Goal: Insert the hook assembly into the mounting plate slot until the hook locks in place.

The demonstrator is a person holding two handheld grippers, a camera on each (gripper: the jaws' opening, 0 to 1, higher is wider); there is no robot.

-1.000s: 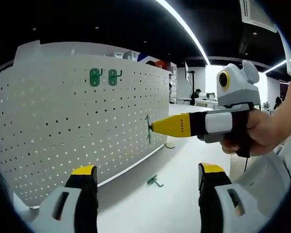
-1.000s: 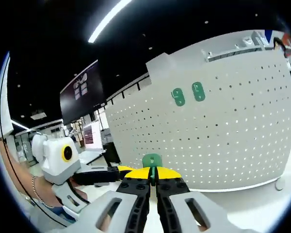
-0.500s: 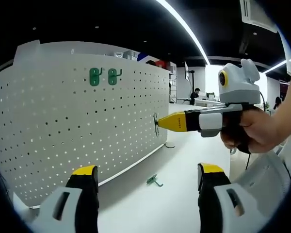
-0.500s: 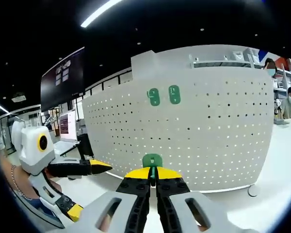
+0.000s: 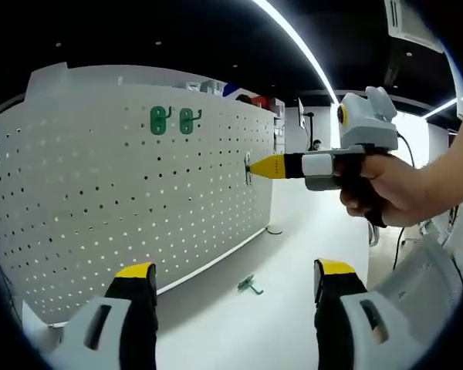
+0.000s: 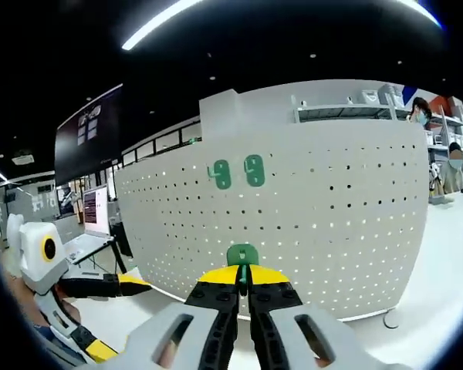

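Observation:
A white perforated mounting plate point(image 5: 100, 200) stands upright, with two green hooks point(image 5: 160, 121) point(image 5: 186, 121) hung near its top. My right gripper point(image 5: 251, 166) comes in from the right, held by a hand, its yellow tips at the plate's right part. In the right gripper view it point(image 6: 243, 274) is shut on a green hook point(image 6: 242, 254) that faces the plate point(image 6: 332, 231) below the two hung hooks point(image 6: 222, 174). My left gripper point(image 5: 235, 297) stands open and holds nothing, back from the plate; it point(image 6: 117, 316) is low on the left in the right gripper view.
One more green hook point(image 5: 249, 286) lies on the white table point(image 5: 293, 254) near the plate's foot. A cable runs by the plate's right end. Shelves, screens and people stand in the room behind.
My right gripper has risen with its hook and come closer to the plate's right part. My left gripper has hardly moved.

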